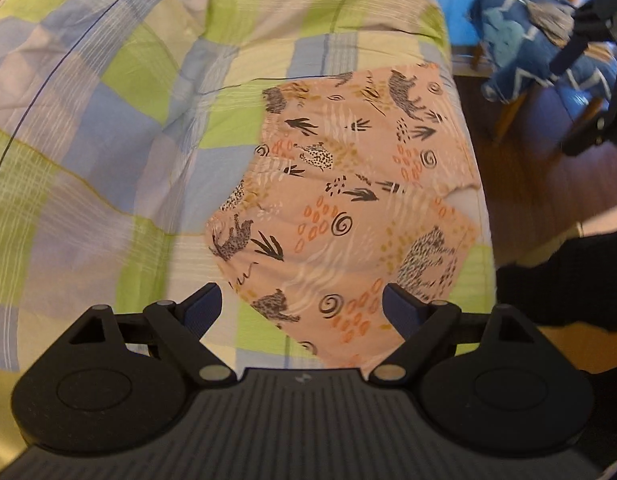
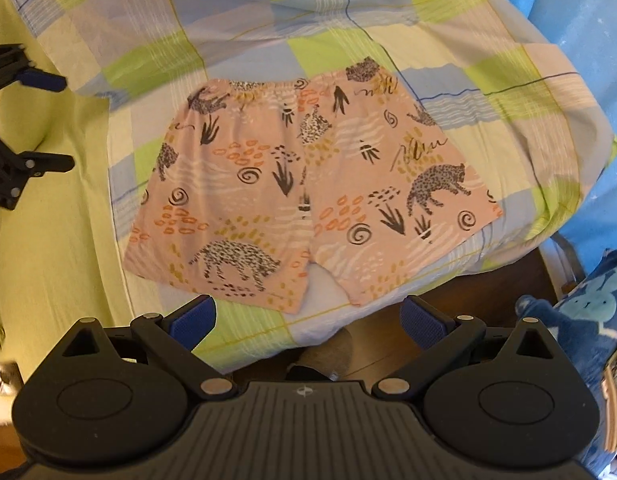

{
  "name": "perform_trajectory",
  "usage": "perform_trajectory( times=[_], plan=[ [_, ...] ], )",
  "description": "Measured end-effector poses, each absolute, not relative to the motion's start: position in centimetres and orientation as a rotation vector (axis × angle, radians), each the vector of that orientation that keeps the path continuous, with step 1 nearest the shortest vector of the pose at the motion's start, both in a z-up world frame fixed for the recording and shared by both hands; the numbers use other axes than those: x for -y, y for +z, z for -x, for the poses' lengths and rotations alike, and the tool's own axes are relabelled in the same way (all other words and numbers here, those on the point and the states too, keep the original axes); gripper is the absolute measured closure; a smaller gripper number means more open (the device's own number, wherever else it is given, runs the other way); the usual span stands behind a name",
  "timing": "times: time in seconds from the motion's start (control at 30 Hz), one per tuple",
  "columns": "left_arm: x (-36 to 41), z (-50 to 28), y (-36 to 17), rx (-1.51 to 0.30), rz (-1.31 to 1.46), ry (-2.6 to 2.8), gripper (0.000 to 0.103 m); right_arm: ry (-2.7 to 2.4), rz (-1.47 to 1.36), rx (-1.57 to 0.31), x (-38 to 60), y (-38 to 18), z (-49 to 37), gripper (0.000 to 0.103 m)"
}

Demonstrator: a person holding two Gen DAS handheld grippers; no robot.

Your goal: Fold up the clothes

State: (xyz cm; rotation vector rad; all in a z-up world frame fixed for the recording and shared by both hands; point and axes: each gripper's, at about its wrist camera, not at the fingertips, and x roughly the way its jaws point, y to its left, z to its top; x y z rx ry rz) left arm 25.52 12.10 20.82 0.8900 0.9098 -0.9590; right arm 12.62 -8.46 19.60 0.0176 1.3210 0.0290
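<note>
One pair of pink shorts [image 2: 308,184] lies spread flat on the bed [image 2: 508,92], on a checked cover [image 2: 236,16] of green, blue and cream squares. The waistband is on the far side in the right wrist view and both leg openings point toward the near edge of the bed, the right leg reaching almost to that edge. No container is in view.

Two tools show. The left tool [image 1: 302,300] is wide open and holds nothing; it hangs over one leg of the shorts, apart from the cloth. The right tool [image 2: 308,316] is also wide open and empty, hanging just off the bed's near edge above the wooden floor [image 2: 372,320], with the leg hems just beyond its fingertips.

The cover around the shorts is bare on the far and left sides. To the right of the bed stands a chair with a blue patterned cloth [image 1: 520,56] heaped on it.
</note>
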Motion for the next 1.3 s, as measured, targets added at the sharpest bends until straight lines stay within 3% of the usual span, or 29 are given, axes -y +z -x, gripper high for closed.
perform_trajectory(
  times=[0.23,0.4,0.6,0.73,0.87,1.0,1.07,1.1,1.3],
  plan=[
    [-15.6,-29.1,13.1,-0.598,-1.384,-1.183,0.023,0.112,0.053,-1.249,0.3,16.5,-13.2,0.005],
    [-17.3,-32.2,6.1,-0.225,-1.779,-1.326,0.03,0.196,0.015,-1.276,-3.9,12.9,-14.0,0.018],
    [-16.8,-36.9,-0.4,0.092,-1.934,-1.427,0.032,0.151,-0.169,-1.296,-5.4,10.0,-14.6,0.032],
    [-16.4,-38.9,-4.0,0.242,-2.058,-1.478,0.038,0.113,-0.203,-1.314,-5.3,8.6,-14.6,0.032],
    [-16.8,-39.9,-6.0,0.413,-2.122,-1.546,0.038,0.066,-0.213,-1.315,-5.3,7.0,-15.1,0.032],
    [-16.4,-40.4,-6.4,0.475,-2.101,-1.575,0.036,0.092,-0.19,-1.27,-7.1,5.1,-15.7,0.033],
    [-16.3,-40.5,-6.2,0.458,-2.083,-1.585,0.066,0.155,-0.126,-1.25,-9.0,4.2,-15.7,0.036],
    [-16.1,-40.5,-6.2,0.453,-2.075,-1.569,0.093,0.19,-0.095,-1.248,-10.1,3.6,-15.6,0.038],
    [-14.7,-39.6,-6.1,0.359,-2.02,-1.532,0.097,0.346,0.191,-1.201,-16.8,-0.3,-14.8,0.053]
  ],
)
